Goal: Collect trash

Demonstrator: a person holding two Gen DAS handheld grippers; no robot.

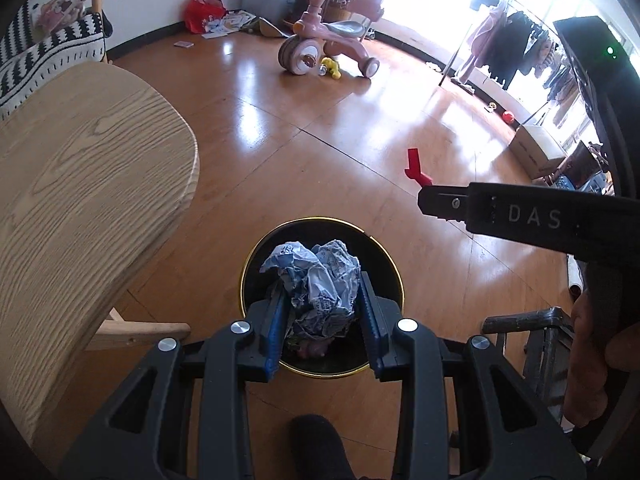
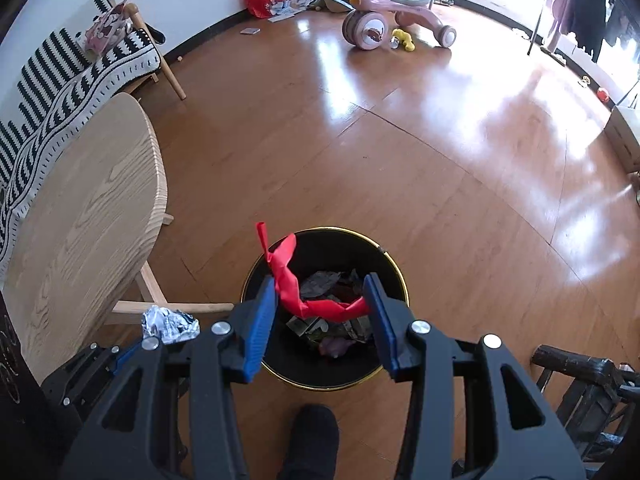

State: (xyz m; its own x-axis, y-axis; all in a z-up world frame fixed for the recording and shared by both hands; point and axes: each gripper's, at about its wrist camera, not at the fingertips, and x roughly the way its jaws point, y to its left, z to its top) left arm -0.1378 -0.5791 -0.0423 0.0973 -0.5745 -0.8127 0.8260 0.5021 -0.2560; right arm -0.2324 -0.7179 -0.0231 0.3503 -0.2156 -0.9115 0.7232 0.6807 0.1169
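l gripper point(image 1: 324, 312) over the black bin point(image 1: 256, 256), jaws narrow, blue pads clamped on a crumpled blue-white paper wad point(image 1: 320, 284); wad sits above bin opening. r gripper point(image 2: 320, 312) also over same bin point(image 2: 396, 268), jaws mid-width w/ a twisted red wrapper strip point(image 2: 296, 292) spanning pad to pad, one end sticking up past the l pad, looks pinched at both ends. bin already has dark scraps inside. round wood table point(image 1: 80, 160) just beside bin on the left. pink trike point(image 2: 392, 16) far across the floor. dark shoe tip point(image 2: 312, 432) below bin at frame bottom.
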